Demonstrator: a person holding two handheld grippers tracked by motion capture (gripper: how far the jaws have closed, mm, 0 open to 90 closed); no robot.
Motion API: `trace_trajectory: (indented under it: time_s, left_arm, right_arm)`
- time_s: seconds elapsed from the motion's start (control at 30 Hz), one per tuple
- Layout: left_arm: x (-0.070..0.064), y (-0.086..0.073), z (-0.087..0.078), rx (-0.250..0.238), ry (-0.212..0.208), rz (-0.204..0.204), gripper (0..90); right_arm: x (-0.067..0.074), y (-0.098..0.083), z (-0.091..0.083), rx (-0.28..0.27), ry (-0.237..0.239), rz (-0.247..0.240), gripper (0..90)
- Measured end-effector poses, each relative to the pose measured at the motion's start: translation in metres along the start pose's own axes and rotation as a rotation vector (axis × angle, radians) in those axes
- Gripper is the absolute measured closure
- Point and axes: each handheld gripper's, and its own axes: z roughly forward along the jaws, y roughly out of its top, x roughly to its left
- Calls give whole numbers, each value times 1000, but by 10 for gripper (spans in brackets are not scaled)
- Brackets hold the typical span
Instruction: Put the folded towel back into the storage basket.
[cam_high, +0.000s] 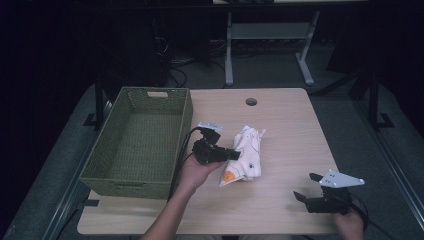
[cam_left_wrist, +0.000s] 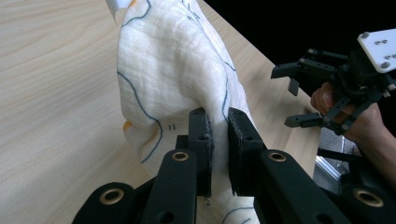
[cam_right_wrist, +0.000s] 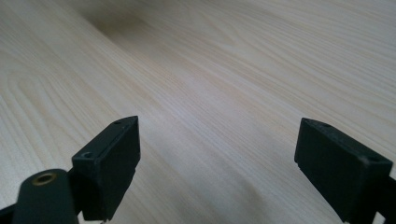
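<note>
A white cloth with thin blue lines and orange patches lies bunched in the middle of the wooden table. My left gripper is shut on a fold of it; in the left gripper view the cloth rises from between the two black jaws of the left gripper. Near the table's front right corner, my right gripper stands open, apart from the cloth, and appears in the left gripper view as the right gripper. In its own view the right gripper has wide jaws over bare wood.
A green woven basket with nothing in it stands on the left part of the table, close beside my left hand. A round cable hole sits near the far edge. Desk legs and cables stand on the dark floor beyond.
</note>
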Motion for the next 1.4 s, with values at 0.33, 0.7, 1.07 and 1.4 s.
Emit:
trace_trajectory:
  time_s: [0.33,0.7,1.07,1.4]
  left_arm:
    - [1,-6,-21,-52,-40,-17,823]
    - [1,-9,-36,-72,-61,-26,822]
    - [6,-9,-46,-95,-101,-44,823]
    - [7,-9,-55,-115,-127,-57,823]
  right_arm:
    - [1,0,1,5,-1,-1,137]
    - [2,1,2,8,-4,1,137]
    - [0,1,2,6,-11,1,137]
    - [-1,0,3,7,-13,11,137]
